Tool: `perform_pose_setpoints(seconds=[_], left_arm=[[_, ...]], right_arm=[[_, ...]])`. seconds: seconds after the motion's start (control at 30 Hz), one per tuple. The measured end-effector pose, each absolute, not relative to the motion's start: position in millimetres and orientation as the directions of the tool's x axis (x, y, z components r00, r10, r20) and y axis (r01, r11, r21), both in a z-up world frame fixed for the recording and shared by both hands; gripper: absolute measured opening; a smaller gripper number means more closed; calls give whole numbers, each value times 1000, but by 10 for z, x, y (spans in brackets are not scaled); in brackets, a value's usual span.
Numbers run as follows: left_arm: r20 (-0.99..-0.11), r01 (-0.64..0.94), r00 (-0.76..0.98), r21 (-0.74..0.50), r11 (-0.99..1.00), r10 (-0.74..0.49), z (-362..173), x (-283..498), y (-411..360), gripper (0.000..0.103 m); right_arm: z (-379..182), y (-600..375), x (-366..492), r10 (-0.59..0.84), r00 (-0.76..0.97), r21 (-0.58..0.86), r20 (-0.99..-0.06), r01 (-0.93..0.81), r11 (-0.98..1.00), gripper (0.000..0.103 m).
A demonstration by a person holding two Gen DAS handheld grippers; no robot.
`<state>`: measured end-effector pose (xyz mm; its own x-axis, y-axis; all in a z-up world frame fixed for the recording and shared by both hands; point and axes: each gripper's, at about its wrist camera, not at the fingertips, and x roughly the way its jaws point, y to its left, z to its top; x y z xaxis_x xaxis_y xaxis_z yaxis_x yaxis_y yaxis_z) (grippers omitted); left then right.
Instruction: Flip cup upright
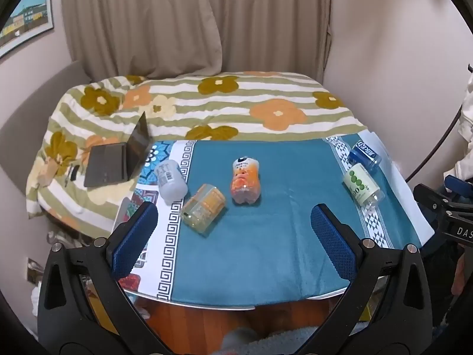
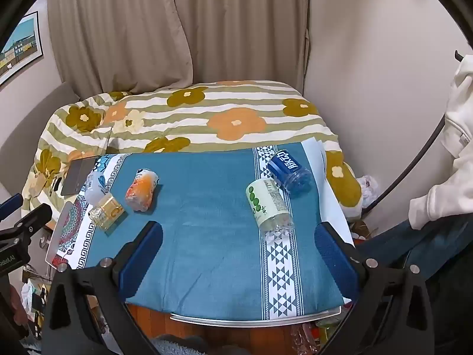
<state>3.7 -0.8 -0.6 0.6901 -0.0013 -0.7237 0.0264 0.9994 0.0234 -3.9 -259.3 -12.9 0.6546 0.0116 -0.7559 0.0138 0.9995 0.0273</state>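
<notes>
Several cut-bottle cups lie on their sides on a teal cloth (image 1: 266,236) over a small table. At the left are a white cup (image 1: 171,181), a yellow cup (image 1: 203,208) and an orange cup (image 1: 245,182). At the right are a green-dotted cup (image 1: 362,185) and a blue cup (image 1: 364,155). The right wrist view shows the same white cup (image 2: 95,187), yellow cup (image 2: 107,210), orange cup (image 2: 141,190), green-dotted cup (image 2: 269,208) and blue cup (image 2: 290,171). My left gripper (image 1: 233,222) is open and empty, near the table's front. My right gripper (image 2: 239,236) is open and empty, just in front of the green-dotted cup.
A bed with a flowered striped blanket (image 1: 224,103) lies behind the table. An open laptop (image 1: 118,159) rests on it at the left. Curtains (image 1: 192,20) hang behind. The table's front edge (image 1: 207,303) is close to both grippers. A white garment (image 2: 455,159) hangs at the right.
</notes>
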Motion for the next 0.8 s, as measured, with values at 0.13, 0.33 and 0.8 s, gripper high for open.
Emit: perform_pose_setpoints(seconds=[0.13, 0.33, 0.8], left_arm=[[-710, 27, 704, 18, 999, -7, -6, 16, -2, 103], [-708, 26, 706, 14, 1000, -9, -13, 21, -52, 103], [-705, 11, 709, 2, 1000, -6, 32, 1, 46, 103]], right_arm=[[-139, -2596, -20, 15, 653, 30, -757, 12, 999, 103], [-137, -2567, -33, 0, 659, 12, -752, 14, 1000, 103], [-138, -2571, -58, -1, 660, 13, -751, 17, 1000, 103]])
